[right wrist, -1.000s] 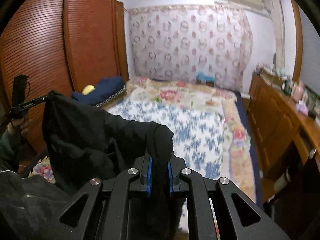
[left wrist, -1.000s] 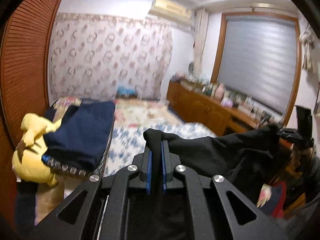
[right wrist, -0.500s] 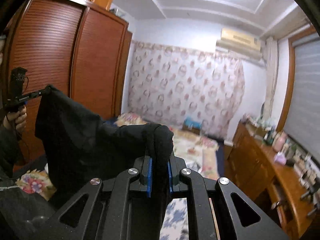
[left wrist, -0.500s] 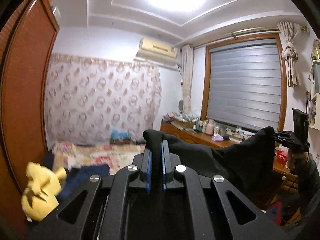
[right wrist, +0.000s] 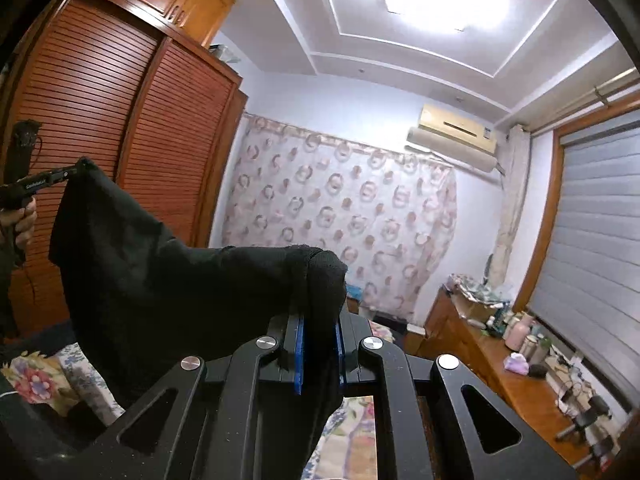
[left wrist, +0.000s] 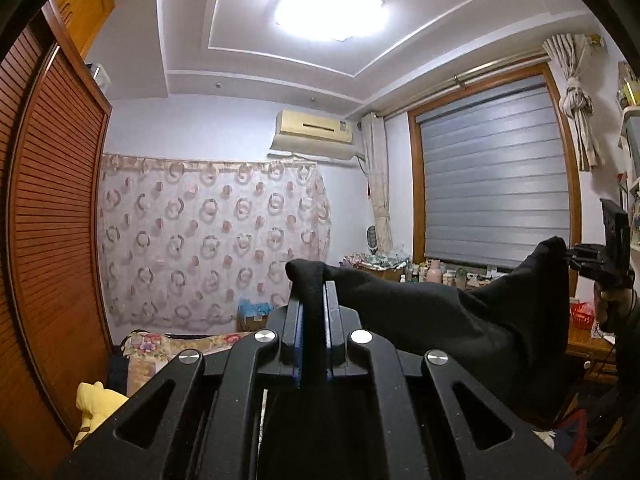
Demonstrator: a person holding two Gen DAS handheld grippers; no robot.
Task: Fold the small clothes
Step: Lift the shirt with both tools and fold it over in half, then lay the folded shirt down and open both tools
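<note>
A black garment (left wrist: 440, 312) hangs stretched in the air between both grippers, high above the bed. My left gripper (left wrist: 314, 286) is shut on one top corner, the cloth bunched between its blue pads. In the left wrist view the right gripper (left wrist: 572, 258) pinches the opposite corner at the far right. My right gripper (right wrist: 318, 312) is shut on a thick fold of the same black garment (right wrist: 160, 276). The left gripper (right wrist: 76, 170) shows at the far left of the right wrist view, clamped on the other corner, with a hand under it.
A floral bedspread (right wrist: 360, 440) lies below. A brown slatted wardrobe (right wrist: 120, 120) stands at the left, a yellow plush toy (left wrist: 96, 404) beside it. A cluttered wooden dresser (right wrist: 512, 364) runs under the shuttered window (left wrist: 496, 184). A patterned curtain (left wrist: 208, 240) covers the far wall.
Both grippers have risen with the black garment, so the views now show the ceiling and wall instead of the bed. The cloth stays clamped at both corners and spread between them.
</note>
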